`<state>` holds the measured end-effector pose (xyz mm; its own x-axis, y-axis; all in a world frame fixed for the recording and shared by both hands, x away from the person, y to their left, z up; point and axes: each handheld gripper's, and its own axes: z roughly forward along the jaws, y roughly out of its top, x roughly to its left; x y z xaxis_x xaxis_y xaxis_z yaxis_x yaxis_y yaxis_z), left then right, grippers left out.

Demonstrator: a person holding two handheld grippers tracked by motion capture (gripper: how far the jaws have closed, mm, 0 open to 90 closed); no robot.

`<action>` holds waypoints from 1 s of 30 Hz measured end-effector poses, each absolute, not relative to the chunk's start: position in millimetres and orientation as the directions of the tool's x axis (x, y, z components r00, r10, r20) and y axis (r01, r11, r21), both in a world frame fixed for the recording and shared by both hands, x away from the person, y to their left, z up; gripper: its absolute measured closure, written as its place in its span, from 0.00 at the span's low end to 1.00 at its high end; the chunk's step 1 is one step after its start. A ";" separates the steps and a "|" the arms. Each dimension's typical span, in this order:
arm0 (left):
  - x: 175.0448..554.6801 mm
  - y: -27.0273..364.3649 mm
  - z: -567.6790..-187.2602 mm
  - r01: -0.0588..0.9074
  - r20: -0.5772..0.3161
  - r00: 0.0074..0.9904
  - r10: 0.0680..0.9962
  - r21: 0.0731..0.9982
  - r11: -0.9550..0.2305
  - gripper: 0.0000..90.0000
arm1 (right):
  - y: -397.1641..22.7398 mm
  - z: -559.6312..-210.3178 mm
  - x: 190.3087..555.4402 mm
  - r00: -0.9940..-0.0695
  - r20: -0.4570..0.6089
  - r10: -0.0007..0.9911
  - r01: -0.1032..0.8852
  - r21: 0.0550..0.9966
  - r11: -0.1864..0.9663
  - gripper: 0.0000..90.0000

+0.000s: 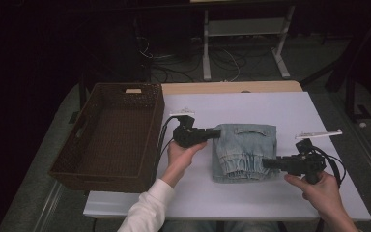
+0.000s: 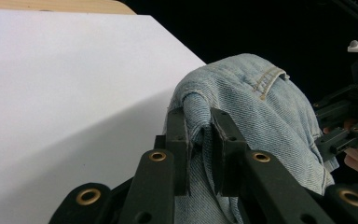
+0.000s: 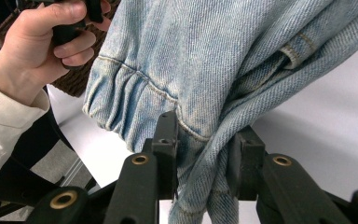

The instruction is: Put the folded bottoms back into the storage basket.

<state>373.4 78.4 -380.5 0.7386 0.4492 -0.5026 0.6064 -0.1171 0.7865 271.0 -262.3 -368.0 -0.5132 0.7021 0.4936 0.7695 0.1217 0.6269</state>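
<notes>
A folded light-blue denim garment [image 1: 244, 150] hangs just above the white table [image 1: 270, 108], held from both sides. My left gripper [image 1: 218, 132] is shut on its upper left fold, and in the left gripper view the pads [image 2: 182, 135] pinch a ridge of denim [image 2: 256, 107]. At the garment's lower right edge my right gripper [image 1: 265, 163] is shut on a thick bunch of layers. The right gripper view has the denim [image 3: 205, 65] draped down between its fingers [image 3: 168, 135], with an elastic cuff at the left.
A large brown wicker basket [image 1: 111, 135] stands at the table's left edge, close to my left hand. Behind the table are metal stand legs [image 1: 244, 43] and loose cables on the floor. White table surface stretches in front of and right of the garment.
</notes>
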 end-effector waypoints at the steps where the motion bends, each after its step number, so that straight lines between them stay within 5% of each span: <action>1: 373.2 78.8 -378.9 0.607 -0.504 0.737 0.450 0.787 -0.112 0.88 | -262.4 -366.7 271.7 -0.516 0.492 0.701 0.768 0.629 0.124 0.75; 30: 372.0 96.0 -303.1 0.546 -0.421 0.760 0.495 0.827 -0.136 0.88 | -252.2 -312.6 285.4 -0.587 0.479 0.653 0.716 0.684 0.141 0.75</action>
